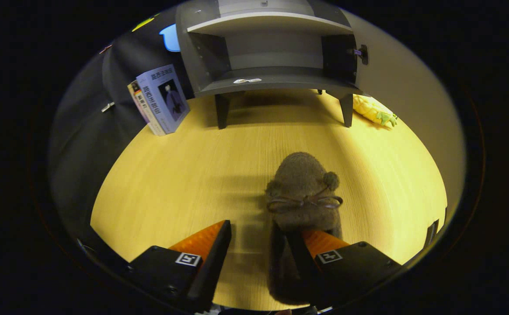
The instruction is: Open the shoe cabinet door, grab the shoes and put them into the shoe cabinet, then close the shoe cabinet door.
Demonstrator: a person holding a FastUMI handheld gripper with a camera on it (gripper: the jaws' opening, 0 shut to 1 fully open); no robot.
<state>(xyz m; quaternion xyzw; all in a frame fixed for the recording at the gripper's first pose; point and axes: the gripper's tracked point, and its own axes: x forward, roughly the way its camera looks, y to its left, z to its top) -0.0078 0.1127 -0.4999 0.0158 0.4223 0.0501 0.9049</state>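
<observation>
A brown fuzzy shoe (302,183) with a bow and pompoms lies on the wooden table (171,183), toe pointing toward the cabinet. My gripper (258,232) is open over the shoe's heel end. The right finger sits in or over the shoe's opening. The left finger stands apart on the outside, with the shoe's left side wall between the two. Beyond the shoe, the grey shoe cabinet (272,83) stands on short legs with its inside shelves showing. Its door (394,78) is swung open to the right, with the handle (361,54) near its edge.
Two books (162,98) lean against the dark wall left of the cabinet. A yellow pineapple toy (374,110) lies by the cabinet's right leg, under the open door. A small white sticker (246,81) lies on the cabinet's bottom shelf.
</observation>
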